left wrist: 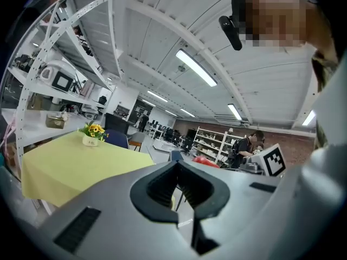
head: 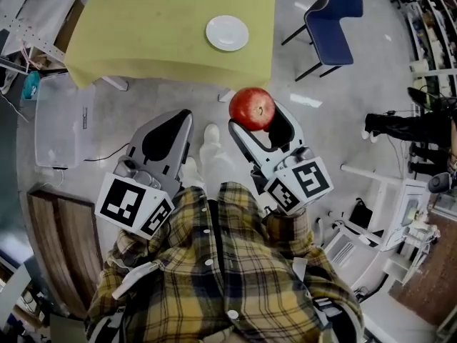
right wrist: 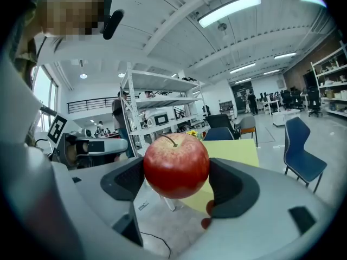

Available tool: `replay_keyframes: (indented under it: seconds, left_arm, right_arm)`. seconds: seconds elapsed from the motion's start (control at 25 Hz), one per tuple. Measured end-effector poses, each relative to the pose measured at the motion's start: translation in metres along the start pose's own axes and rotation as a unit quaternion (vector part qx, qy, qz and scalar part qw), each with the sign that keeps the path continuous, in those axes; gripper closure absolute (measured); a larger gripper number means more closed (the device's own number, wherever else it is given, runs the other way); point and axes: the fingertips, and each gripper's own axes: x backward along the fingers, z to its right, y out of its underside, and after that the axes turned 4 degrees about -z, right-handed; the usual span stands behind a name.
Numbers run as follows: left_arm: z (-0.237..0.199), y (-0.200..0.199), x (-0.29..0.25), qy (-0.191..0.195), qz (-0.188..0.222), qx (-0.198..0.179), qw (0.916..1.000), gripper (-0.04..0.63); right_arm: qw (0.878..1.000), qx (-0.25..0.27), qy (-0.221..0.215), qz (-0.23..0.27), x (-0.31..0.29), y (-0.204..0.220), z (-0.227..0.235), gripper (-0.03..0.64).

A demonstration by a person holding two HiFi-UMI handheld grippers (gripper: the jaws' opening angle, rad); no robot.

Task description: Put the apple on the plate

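Apple, red with a short stem, sits pinched between the two jaws of the right gripper, which press its sides; the right gripper view shows it filling the gap, stem up. That gripper is held out in front of the person's plaid shirt, angled forward and a little to the left, over bare floor. The left gripper is held just beside it, angled the opposite way, its jaws pressed together with nothing between them, as the left gripper view shows.

Ahead stands a table under a yellow cloth. The white plate lies on it near the front right corner, bare, and well apart from the apple. A small pot of yellow flowers stands farther back on the cloth. A blue chair is off the table's right side, and white shelving lines the room beyond.

Between the grippers and the cloth's near edge the grey floor lies open
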Motion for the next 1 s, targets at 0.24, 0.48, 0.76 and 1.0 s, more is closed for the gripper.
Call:
replay_keyframes:
  seconds: [0.24, 0.48, 0.76, 1.0]
  left_arm:
    - [-0.016, -0.022, -0.051, -0.002, 0.003, -0.003, 1.0, 0.588]
    - [-0.026, -0.053, -0.1, -0.016, 0.019, -0.006, 0.9997, 0.588]
    - [-0.029, -0.075, -0.148, -0.027, 0.03, -0.024, 0.9989, 0.588]
    - [-0.038, -0.089, -0.171, -0.043, 0.045, -0.028, 0.9977, 0.588]
  right_arm:
    - [1.0, -0.003, -0.012, 0.007, -0.032, -0.031, 0.043, 0.25]
    - [1.0, 0.012, -0.025, 0.012, -0.051, -0.063, 0.086, 0.25]
    - [0.999, 0.015, -0.035, 0.027, -0.068, -0.087, 0.134, 0.25]
    - [0.998, 0.021, -0.043, 0.033, -0.078, -0.099, 0.161, 0.25]
